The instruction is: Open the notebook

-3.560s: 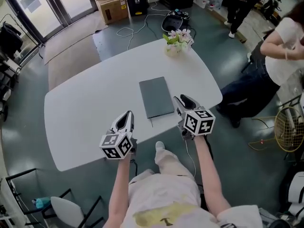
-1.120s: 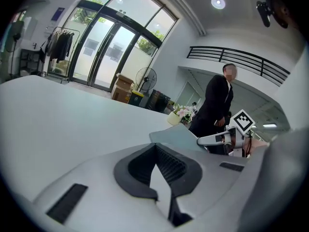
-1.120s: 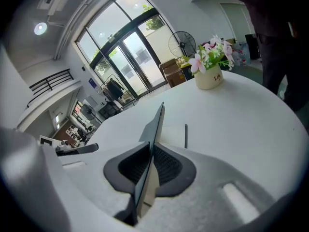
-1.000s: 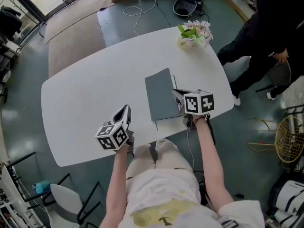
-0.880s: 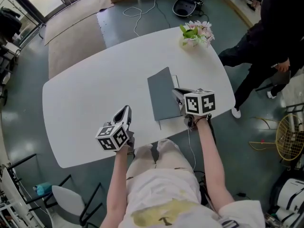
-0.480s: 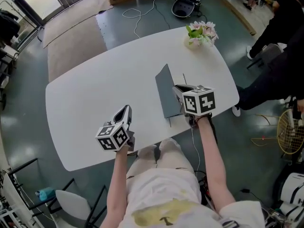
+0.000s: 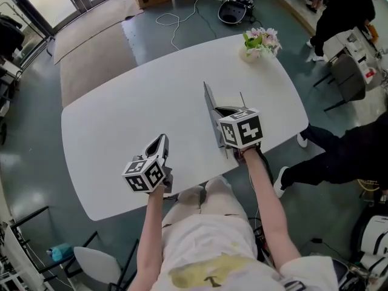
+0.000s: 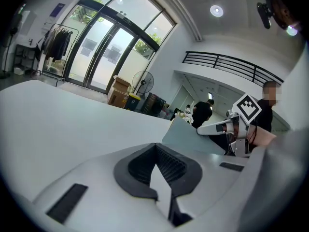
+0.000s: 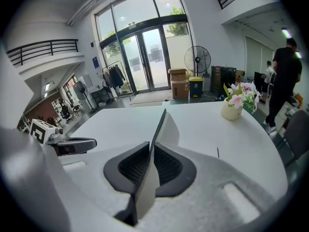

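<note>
Lifting the cover: right gripper [image 7: 224, 111] jaws clamp the notebook [image 7: 209, 102] cover, which stands about upright near the table's [image 7: 133, 114] right edge. Opening seems half done; the cover must yet be laid flat. Left gripper [image 7: 162, 140], jaws together, holds nothing.

Bright, even daylight from glass doors [image 8: 96, 52], soft shadows, strong fisheye distortion at edges

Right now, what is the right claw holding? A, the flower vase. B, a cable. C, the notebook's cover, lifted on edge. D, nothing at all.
C: the right claw is shut on the notebook's cover, which stands nearly upright above the white table.
</note>
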`<state>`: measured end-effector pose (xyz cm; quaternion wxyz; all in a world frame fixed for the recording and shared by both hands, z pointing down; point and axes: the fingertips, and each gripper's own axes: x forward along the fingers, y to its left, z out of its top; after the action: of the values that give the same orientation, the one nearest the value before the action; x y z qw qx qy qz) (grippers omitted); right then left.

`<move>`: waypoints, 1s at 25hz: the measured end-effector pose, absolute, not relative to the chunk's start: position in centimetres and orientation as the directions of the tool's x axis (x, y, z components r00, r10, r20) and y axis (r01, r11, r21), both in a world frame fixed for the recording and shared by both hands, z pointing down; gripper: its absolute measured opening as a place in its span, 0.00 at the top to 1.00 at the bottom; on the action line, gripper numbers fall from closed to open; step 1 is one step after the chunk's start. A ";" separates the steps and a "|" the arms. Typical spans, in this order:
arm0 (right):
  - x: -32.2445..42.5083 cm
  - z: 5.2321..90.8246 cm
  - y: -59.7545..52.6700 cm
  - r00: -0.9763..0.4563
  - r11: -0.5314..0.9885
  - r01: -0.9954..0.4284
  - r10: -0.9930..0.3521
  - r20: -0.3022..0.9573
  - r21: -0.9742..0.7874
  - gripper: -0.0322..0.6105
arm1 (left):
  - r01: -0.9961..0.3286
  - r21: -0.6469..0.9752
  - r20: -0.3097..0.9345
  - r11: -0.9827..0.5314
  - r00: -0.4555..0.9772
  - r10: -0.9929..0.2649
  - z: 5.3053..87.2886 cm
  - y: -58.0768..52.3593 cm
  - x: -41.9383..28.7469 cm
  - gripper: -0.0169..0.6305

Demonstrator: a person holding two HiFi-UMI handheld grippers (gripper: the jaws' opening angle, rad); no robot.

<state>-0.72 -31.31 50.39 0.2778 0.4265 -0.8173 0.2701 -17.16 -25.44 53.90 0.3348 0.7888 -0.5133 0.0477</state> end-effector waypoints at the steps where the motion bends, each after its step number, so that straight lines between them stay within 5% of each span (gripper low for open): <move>1: -1.1 50.4 -31.2 -0.477 0.490 -0.849 -0.548 0.687 -0.198 0.89 | -0.842 0.479 0.418 -0.250 0.469 -0.778 53.9 -25.3 -17.4 0.97; 25: -11.1 55.4 -29.6 -0.360 0.579 -0.815 -0.546 0.757 0.030 0.89 | -0.866 0.476 0.436 -0.157 0.387 -0.813 54.2 -22.3 -22.7 0.97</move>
<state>-11.09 -29.59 55.40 0.3762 0.4226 -0.8050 0.1786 -22.71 -22.34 54.22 0.3413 0.7594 -0.5525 0.0389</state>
